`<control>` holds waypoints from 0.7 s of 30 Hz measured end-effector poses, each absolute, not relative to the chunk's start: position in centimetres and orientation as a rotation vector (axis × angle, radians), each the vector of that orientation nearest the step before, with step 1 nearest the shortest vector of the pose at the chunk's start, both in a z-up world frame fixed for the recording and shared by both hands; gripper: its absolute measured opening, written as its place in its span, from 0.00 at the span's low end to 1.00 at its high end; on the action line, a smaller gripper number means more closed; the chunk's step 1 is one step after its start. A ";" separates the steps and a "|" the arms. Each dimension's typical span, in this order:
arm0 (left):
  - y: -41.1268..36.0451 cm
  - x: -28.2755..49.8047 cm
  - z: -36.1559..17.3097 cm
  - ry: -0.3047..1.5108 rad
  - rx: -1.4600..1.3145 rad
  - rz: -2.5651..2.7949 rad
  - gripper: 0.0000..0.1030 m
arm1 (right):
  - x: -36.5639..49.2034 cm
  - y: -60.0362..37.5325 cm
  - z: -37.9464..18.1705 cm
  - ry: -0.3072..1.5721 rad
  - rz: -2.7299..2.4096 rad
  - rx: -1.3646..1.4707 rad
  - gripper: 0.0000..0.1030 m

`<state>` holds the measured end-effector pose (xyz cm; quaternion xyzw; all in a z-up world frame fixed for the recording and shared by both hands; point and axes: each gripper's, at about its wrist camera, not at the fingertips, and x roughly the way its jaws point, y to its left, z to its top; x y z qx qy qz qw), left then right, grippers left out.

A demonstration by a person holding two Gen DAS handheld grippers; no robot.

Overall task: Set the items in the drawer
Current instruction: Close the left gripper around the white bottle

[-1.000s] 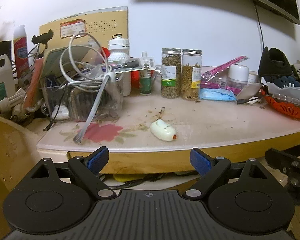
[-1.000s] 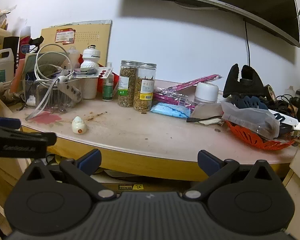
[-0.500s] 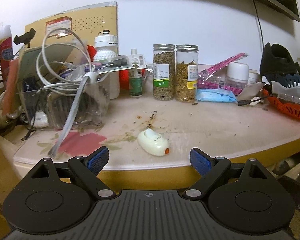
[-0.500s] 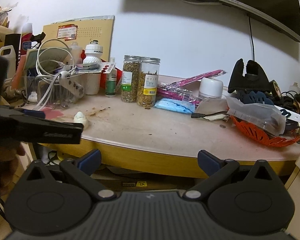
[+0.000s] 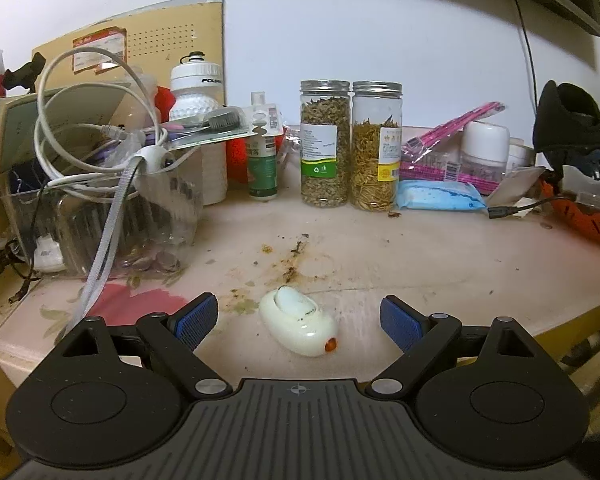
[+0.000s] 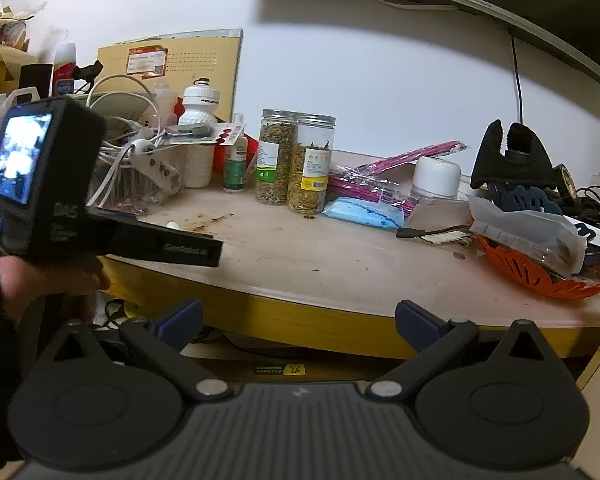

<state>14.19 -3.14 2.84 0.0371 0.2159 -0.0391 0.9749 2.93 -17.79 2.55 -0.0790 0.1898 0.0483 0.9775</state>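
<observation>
A small white oval gadget with an orange tip (image 5: 298,328) lies on the pink tabletop (image 5: 440,256) near its front edge. My left gripper (image 5: 298,320) is open, its blue pads on either side of the gadget, not touching it. In the right wrist view only the gadget's white top (image 6: 173,225) shows, behind the left gripper's black body (image 6: 60,184). My right gripper (image 6: 298,318) is open and empty, held back in front of the table's yellow edge (image 6: 300,320). No drawer is in view.
Two glass jars (image 5: 350,148) of dried herbs, a green bottle (image 5: 263,156), a white sports bottle (image 5: 198,92), a clear box with white cables (image 5: 100,184), a blue packet (image 5: 438,196) and an orange basket (image 6: 540,268) crowd the table's back and sides.
My left gripper has moved forward and up over the table edge until its open fingers straddle the white gadget. The right gripper has stayed nearly still.
</observation>
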 end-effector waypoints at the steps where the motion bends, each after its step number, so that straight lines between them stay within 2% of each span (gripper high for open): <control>1: -3.2 14.3 2.8 0.437 0.076 -0.079 0.87 | 2.9 -17.8 2.5 0.383 0.098 -0.159 1.00; 21: -2.9 14.9 2.2 0.454 0.062 -0.066 0.87 | 3.1 -17.7 2.5 0.385 0.100 -0.165 1.00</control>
